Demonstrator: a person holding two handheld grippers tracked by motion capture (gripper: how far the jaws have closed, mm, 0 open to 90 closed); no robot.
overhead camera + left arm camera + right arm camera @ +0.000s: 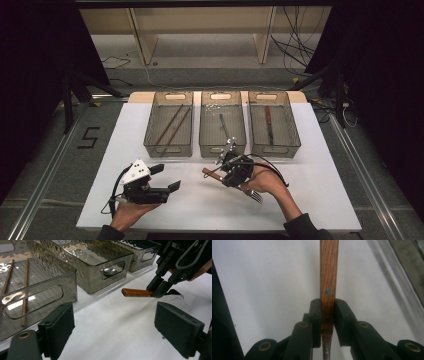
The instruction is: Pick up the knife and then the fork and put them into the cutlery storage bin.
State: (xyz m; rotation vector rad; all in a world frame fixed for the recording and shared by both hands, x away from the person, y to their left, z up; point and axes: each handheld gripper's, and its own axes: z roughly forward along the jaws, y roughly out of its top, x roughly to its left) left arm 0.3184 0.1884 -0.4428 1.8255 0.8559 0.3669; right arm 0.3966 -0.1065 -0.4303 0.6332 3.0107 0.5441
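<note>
The jaws of the right gripper (327, 322) are clamped on the wooden handle of a fork (329, 277), holding it just above the white table (310, 165) in front of the middle bin (222, 145), probably so it can be sorted into a bin like the chopsticks (172, 125), spoon (224, 125) and knife (268, 125). The left gripper (167, 178), jaws apart and empty, waits at the table's near left. The high view shows the fork's tines (256, 196) behind the hand; the right gripper view shows the pads pinching the handle near its metal neck.

A black numeral "5" (88, 137) on the grey floor left of the table.
</note>
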